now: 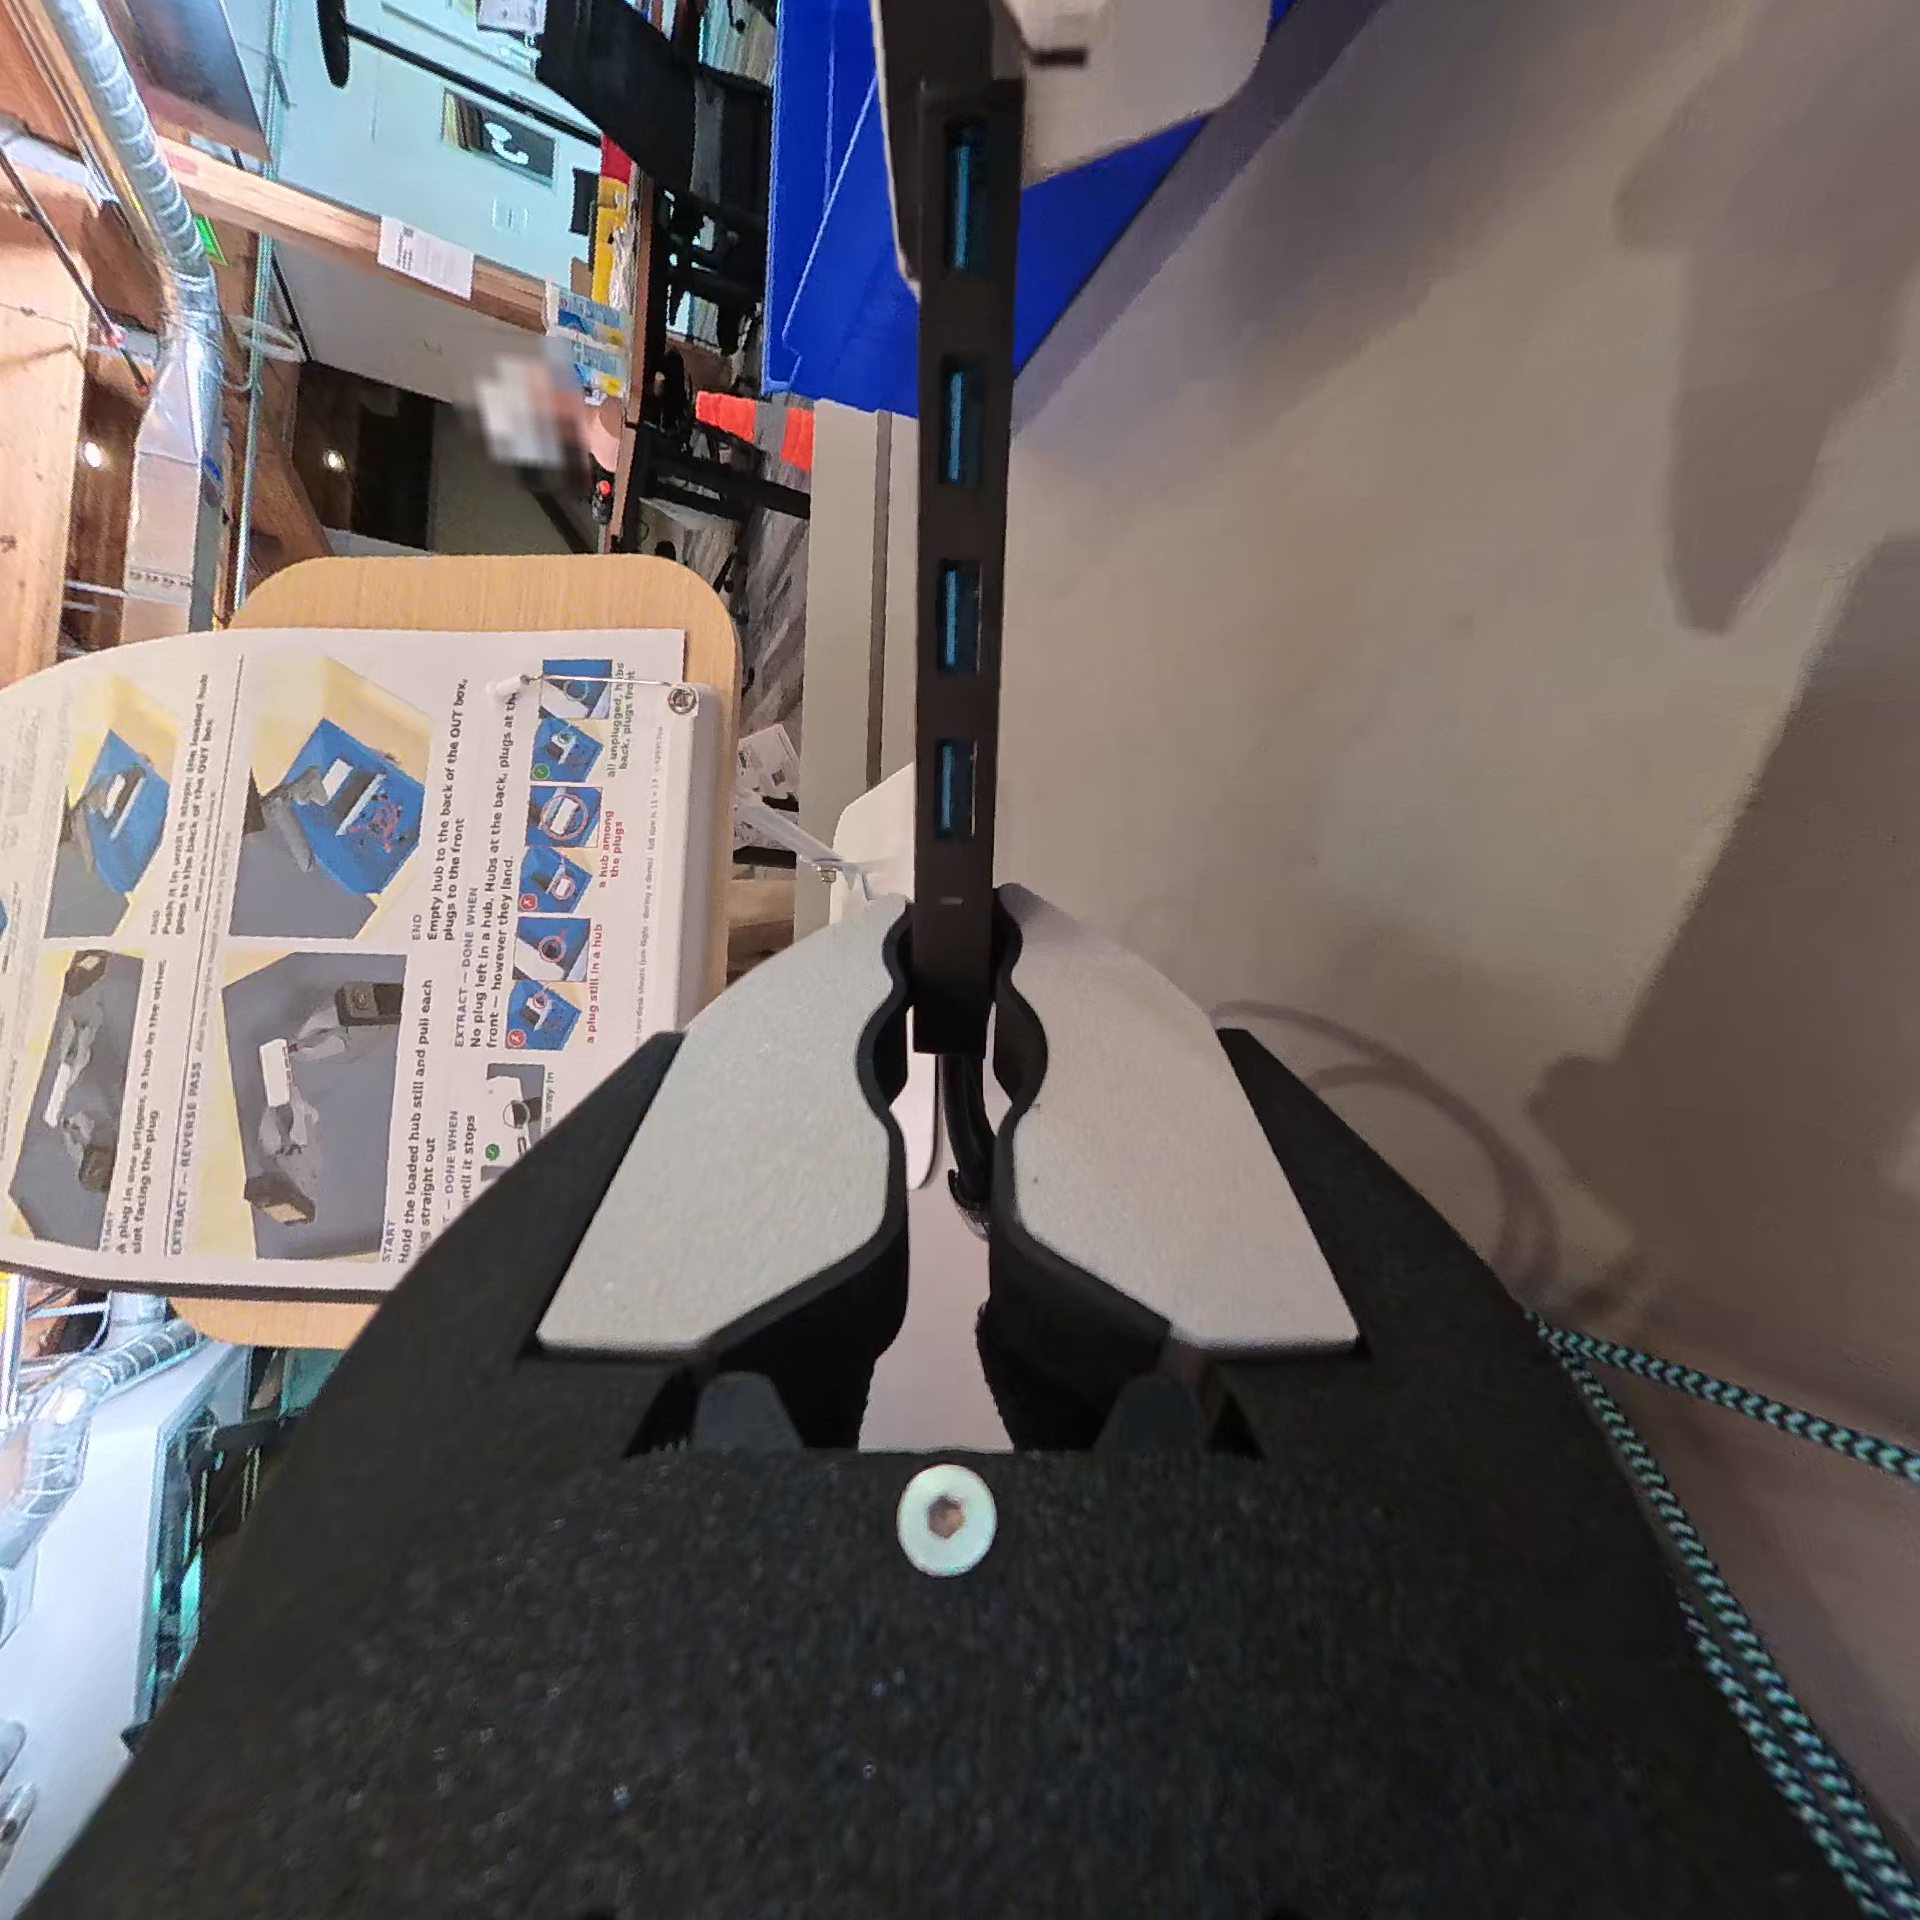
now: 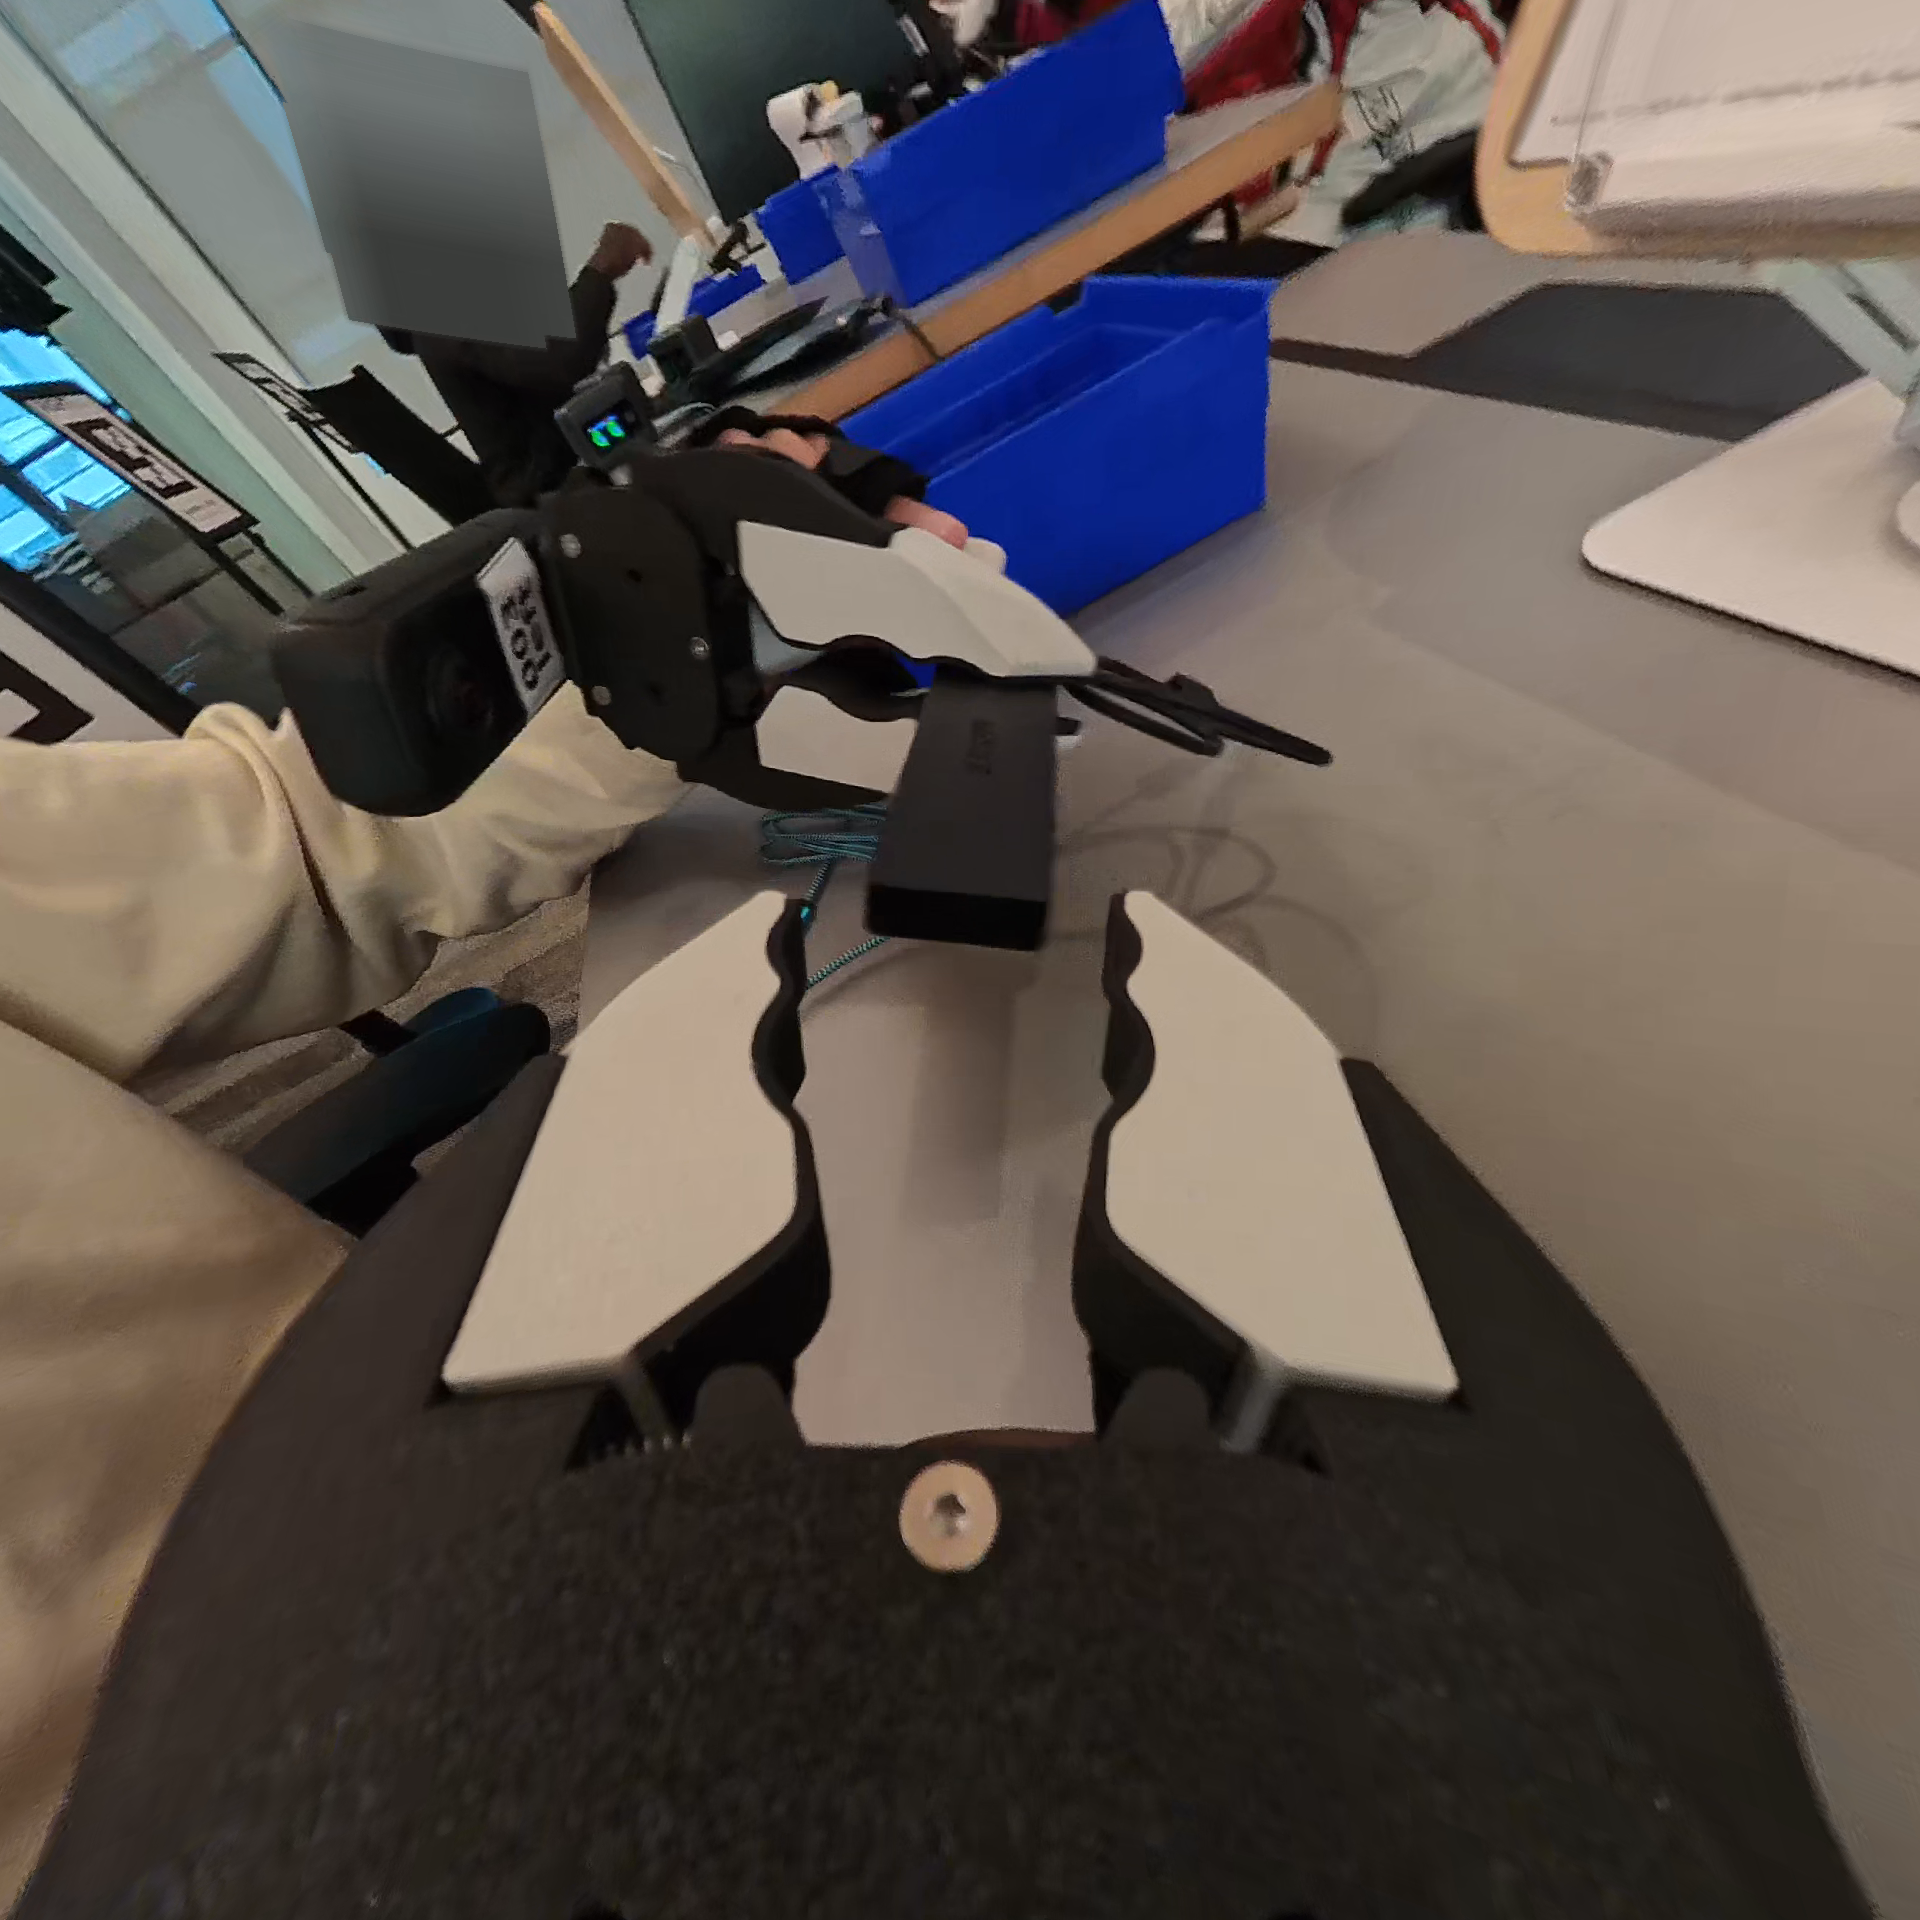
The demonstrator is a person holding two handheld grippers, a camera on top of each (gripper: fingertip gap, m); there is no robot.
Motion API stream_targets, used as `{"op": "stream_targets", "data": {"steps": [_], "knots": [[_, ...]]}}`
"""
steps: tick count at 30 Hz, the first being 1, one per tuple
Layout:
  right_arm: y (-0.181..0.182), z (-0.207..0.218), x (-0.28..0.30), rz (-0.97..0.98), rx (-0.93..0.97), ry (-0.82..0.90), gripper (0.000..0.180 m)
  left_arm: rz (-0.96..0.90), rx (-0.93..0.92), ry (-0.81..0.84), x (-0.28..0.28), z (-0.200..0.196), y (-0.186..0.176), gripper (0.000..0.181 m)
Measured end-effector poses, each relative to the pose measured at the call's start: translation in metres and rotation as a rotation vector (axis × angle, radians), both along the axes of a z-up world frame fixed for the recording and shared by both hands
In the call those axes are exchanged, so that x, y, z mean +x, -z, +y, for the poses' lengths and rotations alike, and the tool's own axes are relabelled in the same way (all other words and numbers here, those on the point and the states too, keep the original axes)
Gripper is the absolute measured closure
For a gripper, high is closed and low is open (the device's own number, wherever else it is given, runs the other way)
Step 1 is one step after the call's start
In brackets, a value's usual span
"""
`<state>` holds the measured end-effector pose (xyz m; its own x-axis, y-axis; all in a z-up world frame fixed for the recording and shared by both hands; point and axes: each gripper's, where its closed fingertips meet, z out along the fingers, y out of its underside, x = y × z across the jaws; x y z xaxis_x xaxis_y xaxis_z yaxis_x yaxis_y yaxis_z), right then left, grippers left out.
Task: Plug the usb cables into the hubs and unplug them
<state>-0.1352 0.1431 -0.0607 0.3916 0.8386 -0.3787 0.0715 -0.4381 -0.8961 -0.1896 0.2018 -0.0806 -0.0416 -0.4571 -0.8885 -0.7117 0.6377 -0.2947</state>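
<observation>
My left gripper (image 1: 956, 940) is shut on the cable end of a black USB hub (image 1: 961, 540). The hub sticks out forward, held in the air above the grey table (image 1: 1455, 623). Its several blue ports (image 1: 961, 436) face me and are all empty. In the right wrist view the left gripper (image 2: 935, 634) holds the hub (image 2: 966, 821) with its free end pointing at my right gripper (image 2: 956, 935). The right gripper is open and empty, its fingertips on either side of the hub's free end without touching it. A teal-and-black braided cable (image 2: 821, 836) lies on the table below the hub.
A blue bin (image 2: 1091, 468) stands on the table behind the hub. A white stand base (image 2: 1766, 540) is at the right. An instruction sheet on a wooden board (image 1: 343, 935) stands to the left. The braided cable (image 1: 1766, 1558) runs along the table. A person's sleeve (image 2: 260, 883) is at left. Spacing between my two grippers at the tips: around 9 cm.
</observation>
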Motion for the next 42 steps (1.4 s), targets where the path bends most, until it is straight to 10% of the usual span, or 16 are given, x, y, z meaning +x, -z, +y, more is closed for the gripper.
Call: {"op": "stream_targets", "data": {"steps": [5,19,42], "knots": [[-0.006,0.011,0.013,0.078,-0.144,0.004,0.123,-0.002,0.004,0.036,0.002,0.002,-0.002,0.170],[-0.011,0.002,0.005,-0.573,0.852,0.004,0.143,0.022,-0.196,0.094,0.005,-0.004,0.006,0.170],[0.008,0.018,-0.004,-0.720,1.143,0.102,0.169,-0.270,-0.480,-0.047,-0.025,-0.014,0.000,0.140]]}}
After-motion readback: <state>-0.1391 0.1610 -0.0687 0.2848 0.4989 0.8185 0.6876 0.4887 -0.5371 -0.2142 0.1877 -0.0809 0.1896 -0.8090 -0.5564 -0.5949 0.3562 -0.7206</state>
